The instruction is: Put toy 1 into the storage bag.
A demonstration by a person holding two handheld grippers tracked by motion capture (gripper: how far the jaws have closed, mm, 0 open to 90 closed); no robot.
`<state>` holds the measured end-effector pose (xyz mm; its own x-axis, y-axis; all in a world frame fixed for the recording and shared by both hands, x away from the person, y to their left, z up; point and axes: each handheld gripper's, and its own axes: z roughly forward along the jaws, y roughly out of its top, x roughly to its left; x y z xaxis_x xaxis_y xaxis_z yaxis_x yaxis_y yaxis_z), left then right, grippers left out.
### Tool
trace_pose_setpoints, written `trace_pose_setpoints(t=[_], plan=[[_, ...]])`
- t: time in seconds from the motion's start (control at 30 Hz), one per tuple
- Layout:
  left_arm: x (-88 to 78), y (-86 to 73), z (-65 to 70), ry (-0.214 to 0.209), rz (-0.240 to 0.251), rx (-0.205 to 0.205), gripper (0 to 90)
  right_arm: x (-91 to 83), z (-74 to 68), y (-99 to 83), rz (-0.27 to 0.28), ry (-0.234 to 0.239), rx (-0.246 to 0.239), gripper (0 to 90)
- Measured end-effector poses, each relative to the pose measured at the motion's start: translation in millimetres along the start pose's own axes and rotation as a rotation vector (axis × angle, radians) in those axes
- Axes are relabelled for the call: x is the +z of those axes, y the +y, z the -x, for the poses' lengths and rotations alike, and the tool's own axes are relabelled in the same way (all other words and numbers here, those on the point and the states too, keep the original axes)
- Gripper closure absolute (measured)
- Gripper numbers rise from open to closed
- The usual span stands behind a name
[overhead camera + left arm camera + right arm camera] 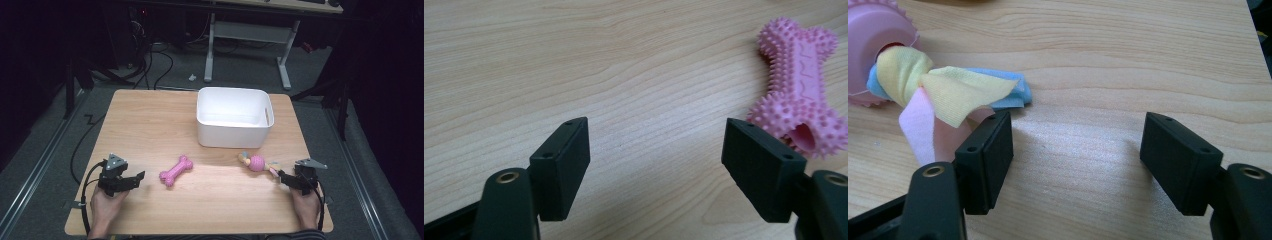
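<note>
Resting low over the near left part of the table [150, 125], the left tongs [134, 181] stand with their jaws well apart and nothing between them; in the left gripper view [656, 170] bare wood grain shows in the gap. A pink spiked bone toy [176, 171] lies just ahead of these tongs and off to their right, flat on the table; in the left gripper view its near knobbed end [796, 95] sits just past the right jaw, not between the two jaws, and whether the jaw touches it cannot be told.

The right tongs [285, 179], held in the other hand at the near right part of the table, are also spread wide and hold nothing. In the right gripper view [1075, 165] the gap again shows plain wood. A rope toy [258, 163] with a pink ridged ball and cloth tails in yellow, blue and pale pink lies just ahead and to the left of these tongs; its pale pink tail [923, 130] runs down beside the outer face of the left jaw, close against it.

Farther out, beyond both toys and toward the far edge of the table, stands a white rectangular bin [234, 136], upright and well apart from either pair of tongs.
</note>
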<state>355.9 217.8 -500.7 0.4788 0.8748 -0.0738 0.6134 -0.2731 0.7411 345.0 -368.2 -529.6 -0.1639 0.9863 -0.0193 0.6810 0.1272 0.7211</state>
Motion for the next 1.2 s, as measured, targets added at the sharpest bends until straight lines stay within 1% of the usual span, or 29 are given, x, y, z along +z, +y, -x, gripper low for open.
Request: trace_pose_setpoints(t=[0.03, 0.17, 0.3, 0.37, 0.53, 0.7, 0.83, 1.07, 1.2], plan=[[-1.3, 0.6, 1.0, -0.002, 0.003, 0.002, 28.1, 0.0, 0.0, 0.0, 0.0, 0.0, 0.0, 29.3], [-6.5, 6.2, 8.7, -0.009, 0.013, 0.039, 28.3, 0.0, 0.0, 0.0, 0.0, 0.0, 0.0, 29.3], [-5.9, 13.5, 19.2, -0.031, -0.002, 0.077, 28.3, 0.0, 0.0, 0.0, 0.0, 0.0, 0.0, 29.3], [-4.3, 16.5, 24.0, -0.048, -0.013, 0.086, 28.7, 0.0, 0.0, 0.0, 0.0, 0.0, 0.0, 29.3], [-0.8, 23.9, 35.1, -0.065, -0.028, 0.119, 28.7, 0.0, 0.0, 0.0, 0.0, 0.0, 0.0, 29.2], [6.6, 34.5, 46.0, -0.083, -0.045, 0.154, 28.4, 0.0, 0.0, 0.0, 0.0, 0.0, 0.0, 29.2], [13.7, 39.7, 52.3, -0.094, -0.061, 0.176, 29.4, 0.0, 0.0, 0.0, 0.0, 0.0, 0.0, 29.1], [24.4, 45.8, 58.9, -0.124, -0.087, 0.194, 32.5, -0.1, 0.0, 0.0, -0.001, 0.0, -0.001, 29.0], [32.5, 50.9, 64.7, -0.144, -0.109, 0.216, 34.2, 0.0, 0.0, -0.1, 0.0, 0.0, 0.0, 29.0]])
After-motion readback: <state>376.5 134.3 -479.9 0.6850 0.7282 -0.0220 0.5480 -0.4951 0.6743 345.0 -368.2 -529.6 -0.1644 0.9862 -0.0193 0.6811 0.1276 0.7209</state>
